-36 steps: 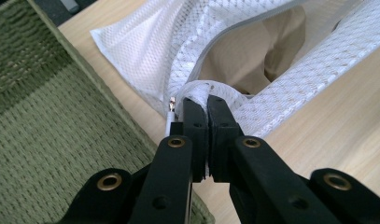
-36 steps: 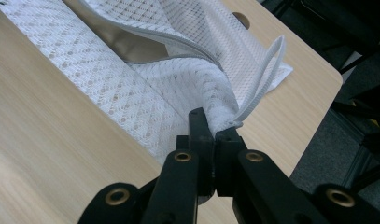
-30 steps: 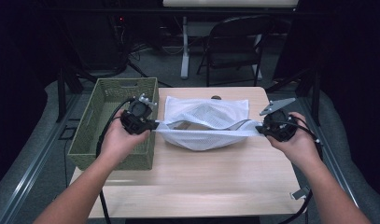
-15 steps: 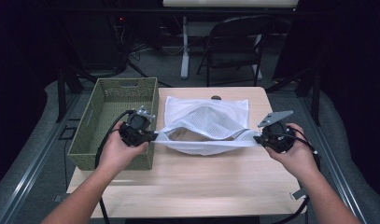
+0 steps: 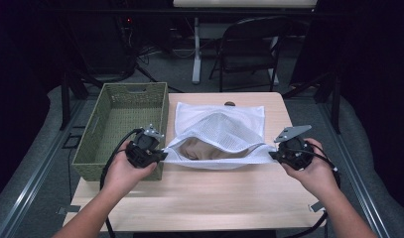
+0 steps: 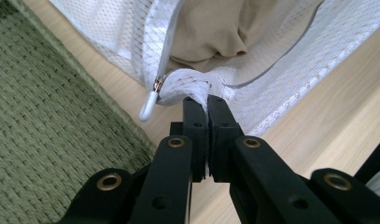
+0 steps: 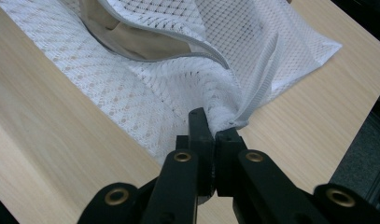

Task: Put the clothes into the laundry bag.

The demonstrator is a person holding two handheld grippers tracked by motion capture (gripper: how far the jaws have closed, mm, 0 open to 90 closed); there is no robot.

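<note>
At lower centre of each gripper view my jaws are pressed together on cloth: left gripper (image 6: 207,100) pinches the white mesh laundry bag (image 5: 220,133) beside its zip pull (image 6: 148,105), right gripper (image 7: 210,122) pinches the opposite corner. I judge this holds the mouth stretched open. Mid-frame on the pale wooden table (image 5: 209,198), it holds tan fabric (image 6: 211,32), possibly clothing; a green woven basket (image 5: 122,129) sits left.

My black jaws touch a white mesh bag (image 5: 220,130) with tan cloth (image 6: 211,32) inside; the basket (image 5: 124,110) is woven olive green, the tabletop (image 5: 214,193) pale wood.
</note>
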